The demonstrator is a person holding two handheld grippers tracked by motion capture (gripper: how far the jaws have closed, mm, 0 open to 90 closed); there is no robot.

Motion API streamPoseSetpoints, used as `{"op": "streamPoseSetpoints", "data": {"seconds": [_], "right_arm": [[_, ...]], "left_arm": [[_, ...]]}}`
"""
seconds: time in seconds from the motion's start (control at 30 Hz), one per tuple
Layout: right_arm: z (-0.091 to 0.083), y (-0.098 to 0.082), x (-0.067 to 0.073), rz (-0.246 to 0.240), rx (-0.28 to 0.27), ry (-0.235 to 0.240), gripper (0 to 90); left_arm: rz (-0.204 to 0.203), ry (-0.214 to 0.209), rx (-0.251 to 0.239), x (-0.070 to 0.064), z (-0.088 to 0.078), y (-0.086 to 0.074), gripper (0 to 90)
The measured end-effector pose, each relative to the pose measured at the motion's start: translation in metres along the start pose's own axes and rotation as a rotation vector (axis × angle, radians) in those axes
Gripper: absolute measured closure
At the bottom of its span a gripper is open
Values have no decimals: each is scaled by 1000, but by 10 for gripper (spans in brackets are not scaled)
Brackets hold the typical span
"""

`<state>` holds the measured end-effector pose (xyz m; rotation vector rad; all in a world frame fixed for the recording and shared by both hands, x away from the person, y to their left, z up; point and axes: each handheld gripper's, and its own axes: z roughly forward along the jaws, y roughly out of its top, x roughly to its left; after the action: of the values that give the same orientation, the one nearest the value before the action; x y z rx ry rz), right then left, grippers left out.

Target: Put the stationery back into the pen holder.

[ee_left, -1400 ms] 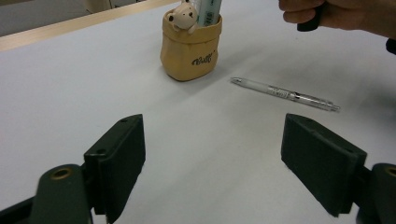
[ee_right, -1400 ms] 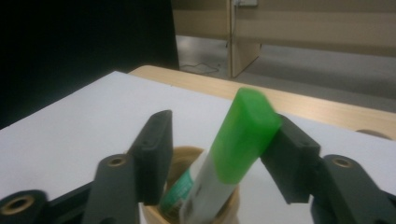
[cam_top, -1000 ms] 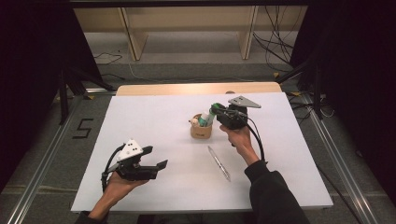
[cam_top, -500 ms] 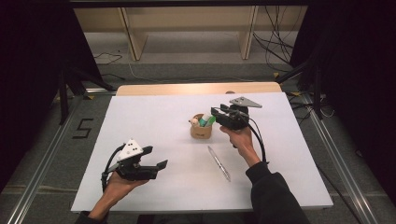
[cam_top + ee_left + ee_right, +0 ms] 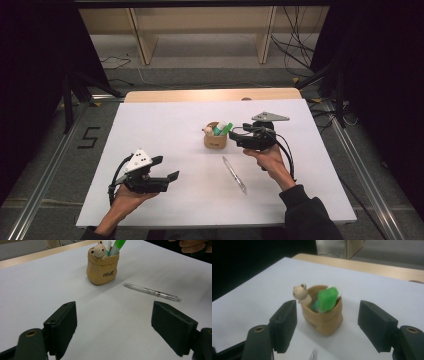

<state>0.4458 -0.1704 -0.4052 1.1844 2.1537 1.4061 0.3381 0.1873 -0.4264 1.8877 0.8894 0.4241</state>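
A tan pouch-shaped pen holder [image 5: 216, 139] with a small bear figure [image 5: 300, 293] on its rim stands mid-table. A green marker [image 5: 226, 129] and a white item stick out of it. My right gripper [image 5: 236, 137] is open just right of the holder; its jaws have just been opening, and nothing is pressed between them. In the right gripper view the holder [image 5: 324, 320] stands ahead of the jaws with the marker [image 5: 326, 300] inside. A clear pen [image 5: 234, 174] lies flat in front of the holder. My left gripper [image 5: 167, 168] rests open at the front left, empty.
The white table [image 5: 165, 125] has a wooden strip [image 5: 210, 95] along its far edge. In the left gripper view the holder [image 5: 102, 270] and pen [image 5: 152, 292] lie ahead, and the other hand [image 5: 192, 245] shows at the top right. Dark curtains flank the table.
My right gripper has drawn back to the right from the holder and its jaws have spread, leaving the green marker in the holder. The left gripper has stayed put.
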Motion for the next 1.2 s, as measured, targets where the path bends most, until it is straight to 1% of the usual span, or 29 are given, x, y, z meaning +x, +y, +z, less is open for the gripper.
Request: {"op": "streamPoseSetpoints", "data": {"seconds": [0.1, 0.2, 0.37, 0.53, 0.67, 0.87, 0.93, 1.03, 1.1, 1.2], "right_arm": [[-4, -4, 3, -7, 33, 14, 314], [-6, -8, 5, -21, 65, 16, 308], [-6, -12, 9, -38, 116, 19, 297], [-4, -14, 14, -53, 153, 25, 282], [-3, -15, 18, -78, 191, 26, 282], [1, -17, 24, -107, 257, 34, 282], [2, -18, 26, -110, 277, 34, 287], [5, -19, 29, -131, 307, 28, 304], [8, -20, 31, -135, 333, 37, 311], [12, -23, 33, -137, 389, 42, 326]], "left_arm": [[-5, 0, -9, 0, 0, 0, 199], [-6, -1, -19, 1, -1, 0, 195], [-21, -1, -39, 2, -3, -1, 192], [-25, 0, -38, 3, -3, -1, 188], [-28, 0, -44, 3, -3, -1, 186], [-25, -7, -63, 3, -5, -1, 182], [-28, -6, -71, 3, -5, -1, 182], [-34, -7, -76, 4, -6, -1, 181], [-34, -7, -78, 4, -6, -1, 180], [-44, -23, -87, 4, -7, -1, 176]]}}
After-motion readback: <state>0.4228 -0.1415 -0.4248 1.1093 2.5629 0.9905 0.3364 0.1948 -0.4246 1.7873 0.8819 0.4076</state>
